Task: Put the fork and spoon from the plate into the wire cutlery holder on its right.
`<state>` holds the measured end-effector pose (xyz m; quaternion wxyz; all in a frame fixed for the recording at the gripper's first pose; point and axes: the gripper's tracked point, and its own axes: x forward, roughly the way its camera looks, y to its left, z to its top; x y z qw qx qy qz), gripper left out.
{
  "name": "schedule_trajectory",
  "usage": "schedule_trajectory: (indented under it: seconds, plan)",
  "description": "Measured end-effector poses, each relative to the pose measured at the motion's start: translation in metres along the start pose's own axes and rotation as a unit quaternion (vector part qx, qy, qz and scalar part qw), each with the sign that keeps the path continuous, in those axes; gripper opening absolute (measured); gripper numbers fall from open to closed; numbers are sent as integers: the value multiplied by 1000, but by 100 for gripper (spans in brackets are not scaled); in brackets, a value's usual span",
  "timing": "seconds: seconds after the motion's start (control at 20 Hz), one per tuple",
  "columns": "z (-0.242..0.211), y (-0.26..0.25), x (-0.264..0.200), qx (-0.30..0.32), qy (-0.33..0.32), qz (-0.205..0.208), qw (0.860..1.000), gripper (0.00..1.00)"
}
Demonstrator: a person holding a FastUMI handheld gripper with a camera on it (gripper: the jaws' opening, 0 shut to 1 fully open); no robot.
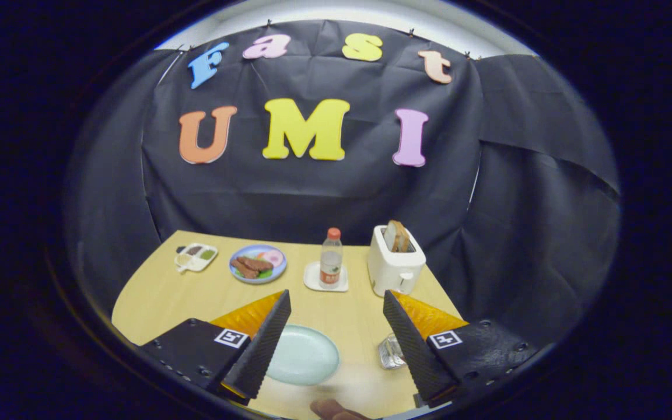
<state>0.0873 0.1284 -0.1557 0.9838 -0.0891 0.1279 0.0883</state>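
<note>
Gripper held above the table, jaws wide apart, nothing between the fingers but bare tabletop and part of the plate. Nothing gripped.

Nearest in, a blurred bit of a finger pokes in between the finger bases. Can't tell what it's doing.

The plate, pale green, lies just below and between the fingers, toward the left finger, which covers its left edge. The visible part of the plate looks bare; no fork or spoon can be made out on it. They may be hidden under the left finger or already gone, can't tell. So no long axis to give for either.

The cutlery holder sits right of the plate, tucked against the inner edge of the right finger and partly hidden by it. Shiny wire or metal, blurry; contents can't be read.

Judgement: the move turns on plate left, holder right, both close under the jaws, short sideways carry between them. If cutlery remains, the gripper has to drop and shift left first to find it.

Farther off, well beyond the fingers: a bottle with red cap on a white coaster, a white toaster with bread sticking up, a blue plate of food, and a small divided tray at the far left. None of these blocks the path between plate and holder.
</note>
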Motion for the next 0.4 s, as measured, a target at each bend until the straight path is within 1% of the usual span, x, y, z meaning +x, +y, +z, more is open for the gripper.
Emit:
schedule_trajectory:
  seconds: [0.15,0.2,0.3,0.4]
  plan:
    - [28,14,-25,10,-64,12,998,96]
    - [33,19,-32,14,-80,21,997,96]
    - [45,22,-47,22,-100,23,994,96]
    - [59,25,-63,22,-124,19,992,96]
